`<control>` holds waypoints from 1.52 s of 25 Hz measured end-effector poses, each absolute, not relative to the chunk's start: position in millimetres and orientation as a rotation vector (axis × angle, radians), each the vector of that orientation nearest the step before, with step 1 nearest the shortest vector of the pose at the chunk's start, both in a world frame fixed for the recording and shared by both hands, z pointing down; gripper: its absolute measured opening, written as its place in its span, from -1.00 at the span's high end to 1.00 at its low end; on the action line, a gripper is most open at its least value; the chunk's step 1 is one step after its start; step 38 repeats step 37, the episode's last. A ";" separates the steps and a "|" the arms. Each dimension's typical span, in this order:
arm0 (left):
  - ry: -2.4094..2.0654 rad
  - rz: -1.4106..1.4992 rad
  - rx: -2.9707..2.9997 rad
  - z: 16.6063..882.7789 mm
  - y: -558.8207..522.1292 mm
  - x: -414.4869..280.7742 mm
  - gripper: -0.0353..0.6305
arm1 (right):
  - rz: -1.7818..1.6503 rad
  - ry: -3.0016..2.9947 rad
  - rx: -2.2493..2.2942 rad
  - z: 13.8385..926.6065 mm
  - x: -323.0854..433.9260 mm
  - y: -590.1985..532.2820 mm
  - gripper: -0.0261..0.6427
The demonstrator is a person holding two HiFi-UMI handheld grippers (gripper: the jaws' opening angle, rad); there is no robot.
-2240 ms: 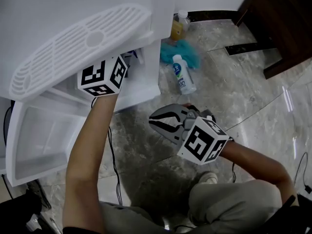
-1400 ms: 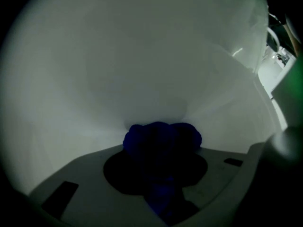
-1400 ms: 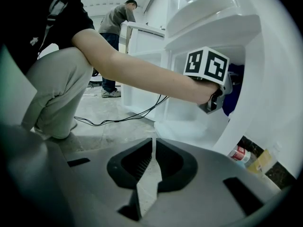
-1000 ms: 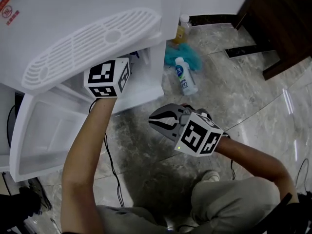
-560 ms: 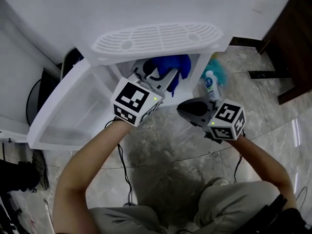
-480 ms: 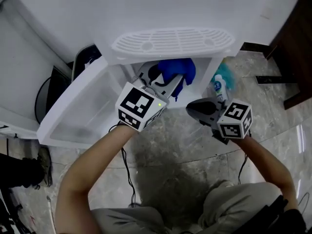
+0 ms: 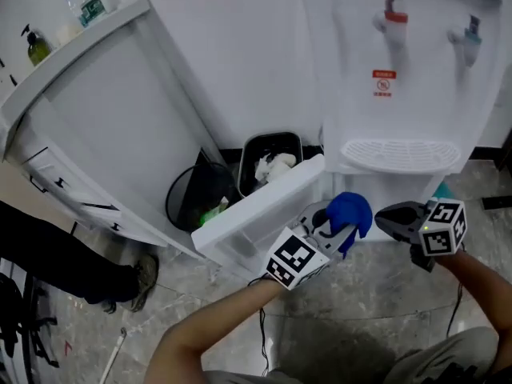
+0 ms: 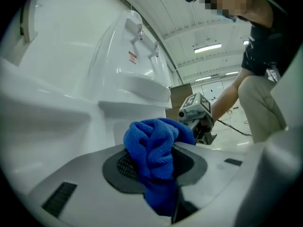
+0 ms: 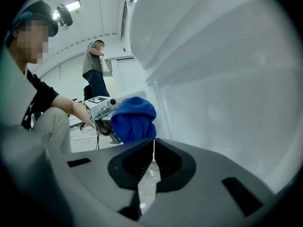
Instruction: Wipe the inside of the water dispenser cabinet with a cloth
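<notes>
Now the blue cloth [image 7: 350,211] sits in the left gripper [image 7: 339,230].
Its jaws clamp the bunch between them; the right gripper [image 7: 390,216] is closed, empty.

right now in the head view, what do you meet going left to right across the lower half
shoe → round black bin → left gripper, shut on the blue cloth → right gripper, shut and empty
</notes>
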State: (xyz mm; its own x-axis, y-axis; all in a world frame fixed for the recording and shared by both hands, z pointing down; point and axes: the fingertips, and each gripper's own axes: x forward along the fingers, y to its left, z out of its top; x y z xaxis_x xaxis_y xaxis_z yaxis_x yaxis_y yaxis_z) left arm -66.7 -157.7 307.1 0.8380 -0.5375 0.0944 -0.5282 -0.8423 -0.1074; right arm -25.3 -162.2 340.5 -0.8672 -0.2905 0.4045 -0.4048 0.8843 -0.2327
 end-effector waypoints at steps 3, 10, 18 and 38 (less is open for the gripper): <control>0.854 -0.184 -2.963 310.1 -146.1 -70.6 0.53 | 0.456 -2.652 0.442 330.2 -37.2 -155.9 0.91; 0.961 -0.157 -3.073 332.5 -164.0 -72.4 0.53 | 0.480 -2.630 0.459 361.2 -31.5 -153.2 0.93; 0.931 -0.226 -3.129 353.8 -152.7 -65.3 0.53 | 0.447 -2.680 0.473 359.5 -11.8 -150.6 0.93; 0.902 -0.318 -3.167 357.2 -133.3 -59.7 0.53 | 0.441 -2.701 0.467 353.6 -14.9 -141.5 0.93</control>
